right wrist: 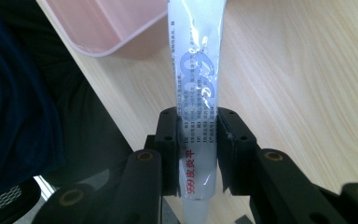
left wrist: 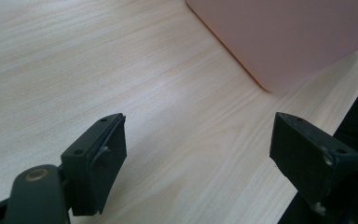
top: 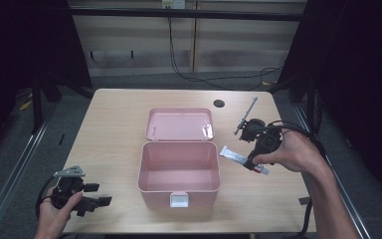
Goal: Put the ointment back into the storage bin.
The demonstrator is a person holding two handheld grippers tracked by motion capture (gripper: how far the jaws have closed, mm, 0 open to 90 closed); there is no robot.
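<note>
The right gripper [right wrist: 198, 135] has its two black jaws pinched on a white ointment tube [right wrist: 196, 84], gripping it near the cap end, with red print just below the pads. In the right gripper view the tube runs straight away from the jaws, its flat crimped end farthest out and reaching towards the rim of the pink box [right wrist: 102, 28]. From above, the right gripper [top: 252, 162] sits in the person's right hand [top: 291, 149] near the right edge of the table [top: 114, 129], and the tube [top: 235, 156] lies along a slanted line, flat end pointing left and slightly away towards the box, cap end towards the near right. Whether the tube rests on the wood or is lifted just off it, I cannot tell.

The left gripper [top: 95, 194] is held in the left hand [top: 54, 206] at the near left corner, its jaws spread wide with nothing between them. The left gripper view shows bare wood between the pads and a corner of the box [left wrist: 289, 37] beyond.

The pink box [top: 179, 174] stands open at the middle of the near edge, its lid [top: 180, 124] laid flat behind it. A thin metal tool [top: 247, 115] lies near the far right corner.
</note>
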